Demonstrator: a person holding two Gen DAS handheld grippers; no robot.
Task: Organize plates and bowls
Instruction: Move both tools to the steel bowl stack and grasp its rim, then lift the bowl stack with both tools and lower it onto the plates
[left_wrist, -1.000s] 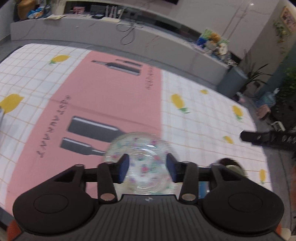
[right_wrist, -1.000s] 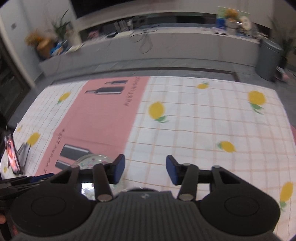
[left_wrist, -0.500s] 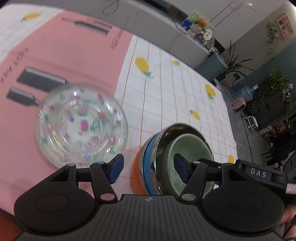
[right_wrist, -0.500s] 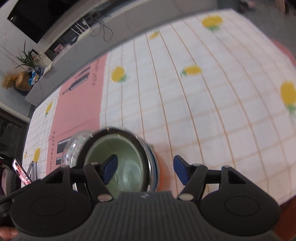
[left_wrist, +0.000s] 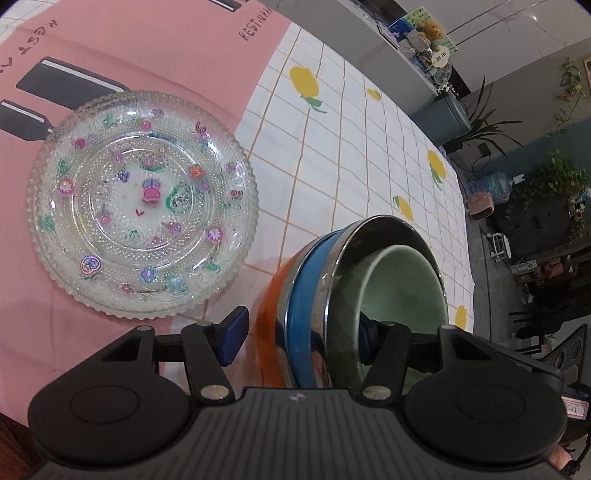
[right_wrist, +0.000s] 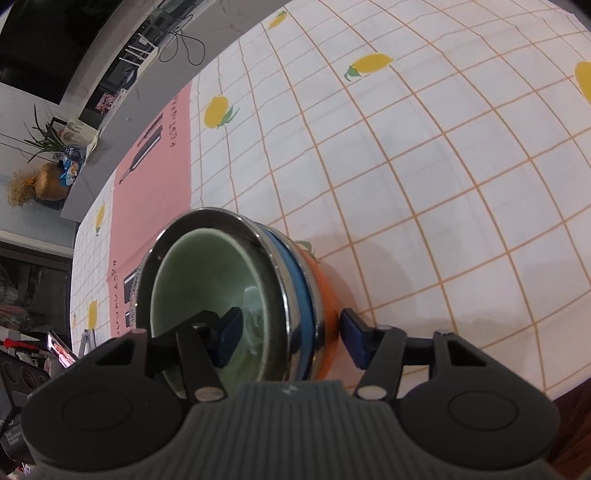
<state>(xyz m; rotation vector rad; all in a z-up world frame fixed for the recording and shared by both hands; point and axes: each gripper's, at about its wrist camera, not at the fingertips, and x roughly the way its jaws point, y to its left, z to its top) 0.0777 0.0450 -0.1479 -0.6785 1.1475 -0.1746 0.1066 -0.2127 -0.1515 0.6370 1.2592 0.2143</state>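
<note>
A stack of nested bowls (left_wrist: 317, 295) stands on the tablecloth: orange outside, then blue, then steel, with a pale green bowl (left_wrist: 402, 288) innermost. It also shows in the right wrist view (right_wrist: 236, 280). My left gripper (left_wrist: 299, 336) is open and straddles the stack's left wall, one finger outside, one inside the green bowl. My right gripper (right_wrist: 291, 338) is open and straddles the stack's right wall the same way. A clear glass plate (left_wrist: 142, 206) with coloured flowers lies flat to the left of the stack.
The tablecloth (right_wrist: 406, 147) is white check with lemons and has a pink panel (left_wrist: 129, 48). A phone on a stand (right_wrist: 61, 349) sits at the table's left edge. The table's near edge runs just under both grippers.
Both grippers have dropped and closed in from high above the table until their fingers straddle opposite sides of the bowl stack. Neither has closed.
</note>
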